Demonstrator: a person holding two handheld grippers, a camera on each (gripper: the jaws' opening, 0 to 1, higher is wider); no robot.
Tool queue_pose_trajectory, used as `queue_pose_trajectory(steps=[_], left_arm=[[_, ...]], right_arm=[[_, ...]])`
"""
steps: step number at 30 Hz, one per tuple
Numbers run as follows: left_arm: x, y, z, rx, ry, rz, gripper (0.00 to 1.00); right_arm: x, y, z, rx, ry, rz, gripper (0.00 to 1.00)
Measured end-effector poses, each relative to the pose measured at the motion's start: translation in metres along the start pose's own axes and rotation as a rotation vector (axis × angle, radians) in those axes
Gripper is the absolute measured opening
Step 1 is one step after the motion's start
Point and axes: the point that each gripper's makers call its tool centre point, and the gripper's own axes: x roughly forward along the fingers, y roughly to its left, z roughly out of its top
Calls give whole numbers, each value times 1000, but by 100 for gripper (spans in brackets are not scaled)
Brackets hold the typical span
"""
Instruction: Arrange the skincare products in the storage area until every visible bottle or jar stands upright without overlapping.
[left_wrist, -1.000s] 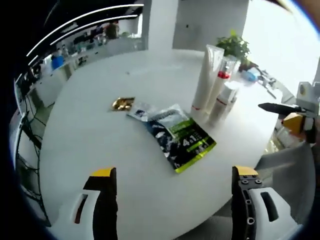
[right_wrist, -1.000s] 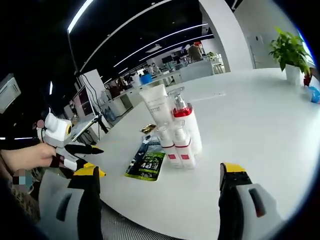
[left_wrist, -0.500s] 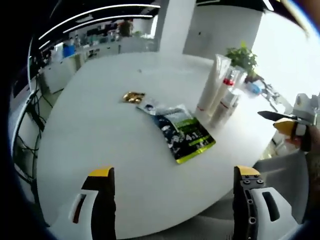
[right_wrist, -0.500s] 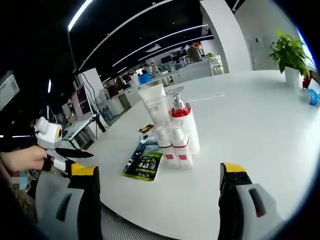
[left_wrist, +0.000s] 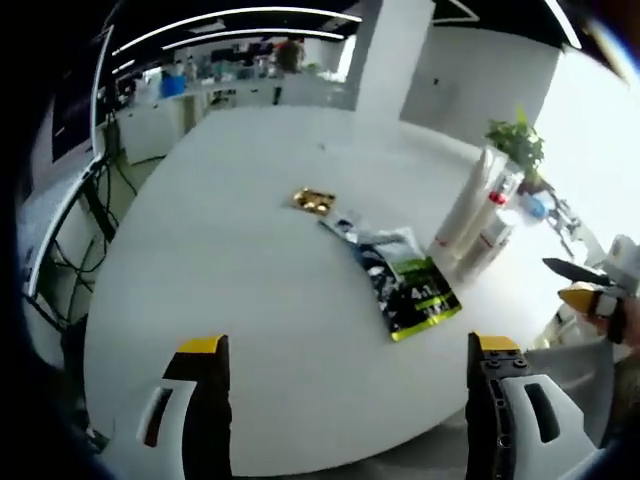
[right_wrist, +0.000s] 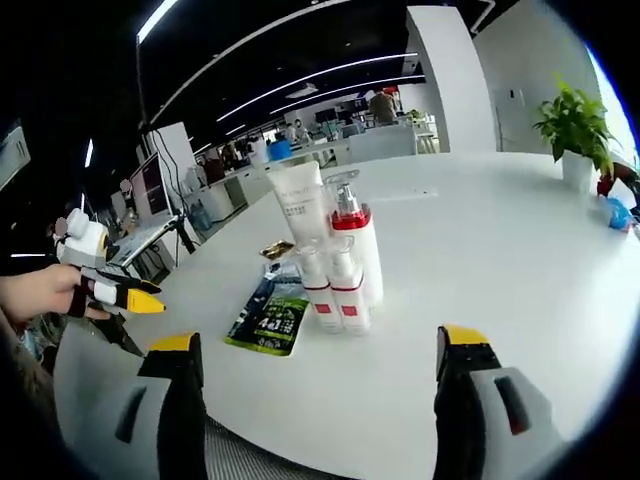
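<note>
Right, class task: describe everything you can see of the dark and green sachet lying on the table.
The sachet is a flat, glossy foil-looking pouch, dark with white speckles at one end and bright green with large white print at the other. It lies flat on the white table, beside the standing bottles; contact with them is unclear. A smaller silvery packet meets its dark end. No tool touches it.

Left tongs (left_wrist: 345, 365), right tongs (right_wrist: 320, 360): black jaws, yellow tips, white housings.

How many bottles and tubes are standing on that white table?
4, clustered together: a tall white tube, a pump bottle beside it, two small bottles in front. Others may hide behind.
</note>
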Motion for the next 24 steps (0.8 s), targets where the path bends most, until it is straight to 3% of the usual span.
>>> queue_pose_trajectory(steps=[12,18,24], left_arm=[[33,-9,26,-42,33,22,97],[53,-14,37,2,48,49,97],[81,-28,49,-6,55,42,97]], right_arm=[[0,-4,-2,-57,17,-38,99],[0,-4,-3,-39,16,-25,100],[0,-6,-4,-44,23,-40,99]])
